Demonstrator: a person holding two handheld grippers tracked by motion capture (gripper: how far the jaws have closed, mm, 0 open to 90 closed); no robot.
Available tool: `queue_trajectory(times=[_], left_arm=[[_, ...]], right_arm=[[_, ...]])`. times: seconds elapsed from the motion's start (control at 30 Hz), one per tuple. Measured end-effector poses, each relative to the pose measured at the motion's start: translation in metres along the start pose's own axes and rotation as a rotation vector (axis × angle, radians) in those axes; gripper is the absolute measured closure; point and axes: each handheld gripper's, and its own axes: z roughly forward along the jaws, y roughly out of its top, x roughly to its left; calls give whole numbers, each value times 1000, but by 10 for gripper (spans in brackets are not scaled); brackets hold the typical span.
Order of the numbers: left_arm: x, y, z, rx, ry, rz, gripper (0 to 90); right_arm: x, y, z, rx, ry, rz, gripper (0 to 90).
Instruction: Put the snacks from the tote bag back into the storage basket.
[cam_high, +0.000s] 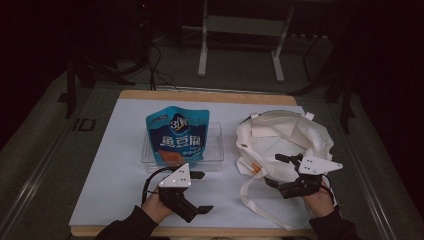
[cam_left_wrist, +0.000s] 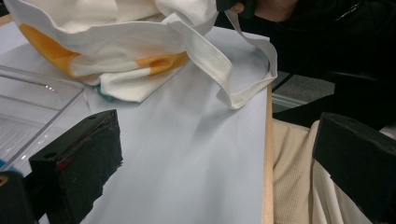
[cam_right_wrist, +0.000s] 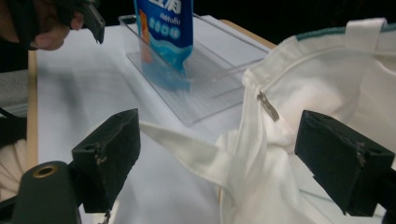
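Counter (cam_high: 115, 165) covered with a white sheet, wooden rim showing at far and near edges.

Left gripper (cam_high: 200, 192) near the front edge, left of centre, held just above the sheet. Jaws spread wide, nothing between them; in its own view they frame bare sheet and the front rim.

Right gripper (cam_high: 277, 170) toward the front right, over the near side of the white cloth bag (cam_high: 280, 135). Jaws released, wide apart, straddling the bag's rumpled rim and its zipper pull (cam_right_wrist: 267, 105); whether they touch the cloth I cannot tell.

Bag lies crumpled on the right half, mouth open, one strap (cam_high: 260, 207) looping to the front edge. Orange patch (cam_left_wrist: 51, 51) on its side.

Clear plastic tray (cam_high: 215, 145) at centre, just left of the bag. Blue snack pouch (cam_high: 176, 136) stands upright in it.
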Motion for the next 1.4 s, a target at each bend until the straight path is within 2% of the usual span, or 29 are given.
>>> queue_trajectory(times=[0.17,0.3,0.47,0.87,0.97,1.1,1.4], left_arm=[[0,1,14,4,-12,9,17],[0,2,28,16,-15,22,17],[-3,-2,38,34,-24,28,17],[0,-11,31,17,20,28,17],[-2,-13,29,20,30,25,17],[-4,-16,26,3,31,9,17],[-5,-18,25,0,42,20,17]], right_arm=[[1,-5,-3,-15,-10,30,144],[6,-7,-5,-25,-27,35,144],[10,-10,-2,-14,-47,12,144],[9,-14,-2,-31,-82,30,144],[11,-15,1,-25,-105,16,144],[17,-14,3,-31,-107,-5,143],[18,-16,5,-29,-116,-22,143]])
